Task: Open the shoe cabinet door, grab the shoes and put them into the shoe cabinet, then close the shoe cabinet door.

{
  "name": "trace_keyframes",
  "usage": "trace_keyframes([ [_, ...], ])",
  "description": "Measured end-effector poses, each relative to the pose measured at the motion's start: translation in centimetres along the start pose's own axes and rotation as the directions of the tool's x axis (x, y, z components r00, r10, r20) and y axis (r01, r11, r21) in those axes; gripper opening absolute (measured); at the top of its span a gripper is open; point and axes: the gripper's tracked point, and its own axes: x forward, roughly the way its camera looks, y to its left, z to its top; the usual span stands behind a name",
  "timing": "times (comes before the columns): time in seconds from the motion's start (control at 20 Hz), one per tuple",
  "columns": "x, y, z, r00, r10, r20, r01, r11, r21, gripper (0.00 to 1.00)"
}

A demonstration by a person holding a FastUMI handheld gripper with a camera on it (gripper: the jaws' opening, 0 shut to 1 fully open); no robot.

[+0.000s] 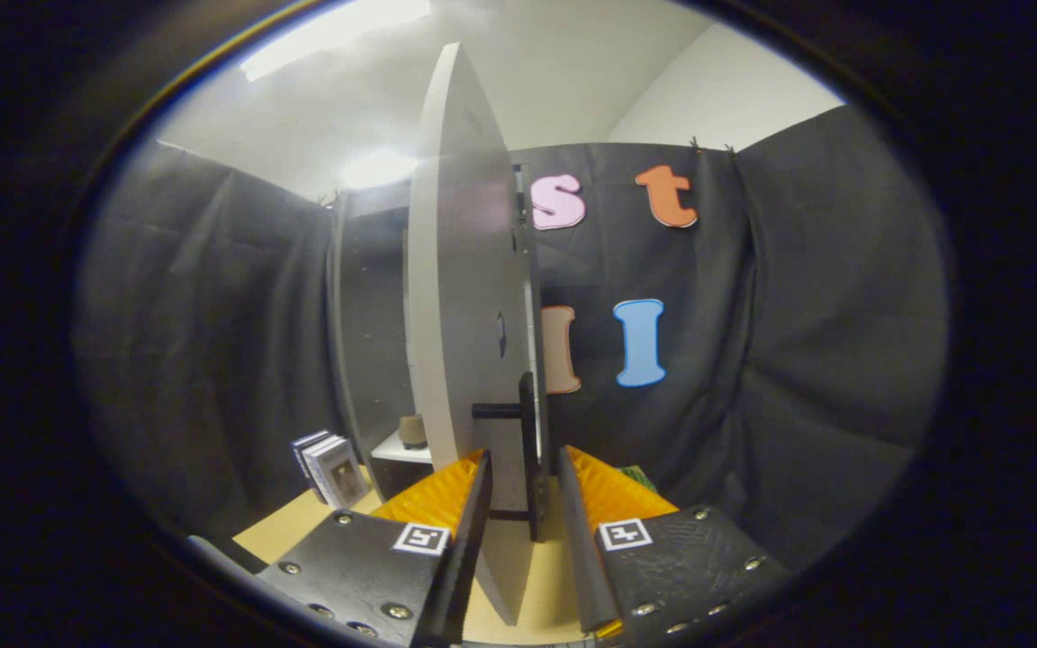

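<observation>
Gripper view. The tongs [518, 504] straddle the free edge of the tall pale grey cabinet door [460, 306], which stands edge-on directly ahead of them, its long axis vertical. The door's slim black bar handle [529, 450] runs vertically along that edge and lies between the two fingers, nearer the right one. The fingers are set narrow, one on each side of the door's edge and handle; whether both press on the handle cannot be told, as a sliver of gap seems to remain on each side.

The door is swung well out from the dark shoe cabinet [374, 315], whose interior shows just left of the door. Inside, on a pale shelf [400, 447], rests a small tan object [412, 430], possibly a shoe, too small to confirm. A stack of small boxes [331, 468] stands on the light wooden table [302, 522] beside the cabinet's left corner.

The tongs point level and forward, upright, in line with the door's edge. Judged from this layout, the coming move turns on the handle: the door pivots about its far vertical edge, so the tongs must sweep sideways in an arc.
</observation>
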Motion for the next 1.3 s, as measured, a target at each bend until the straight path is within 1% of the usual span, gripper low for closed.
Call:
trace_keyframes([
  [0.2, 1.4, 4.4, -0.1, 0.993, 0.113, -0.016, -0.113, 0.994, 0.011, 0.46],
  [0.4, 3.3, 8.4, -1.1, 0.982, 0.185, -0.045, -0.184, 0.983, 0.011, 0.46],
  [0.55, 4.5, 11.3, -1.9, 0.969, 0.238, -0.067, -0.237, 0.971, 0.017, 0.5],
  [0.85, 7.4, 15.0, -2.8, 0.956, 0.278, -0.099, -0.275, 0.961, 0.04, 0.51],
  [1.05, 9.6, 16.2, -3.1, 0.953, 0.284, -0.107, -0.28, 0.959, 0.051, 0.51],
  [1.15, 10.5, 17.1, -3.1, 0.951, 0.287, -0.112, -0.283, 0.958, 0.053, 0.56],
  [1.3, 11.6, 18.2, -3.4, 0.949, 0.296, -0.106, -0.293, 0.955, 0.046, 0.58],
])
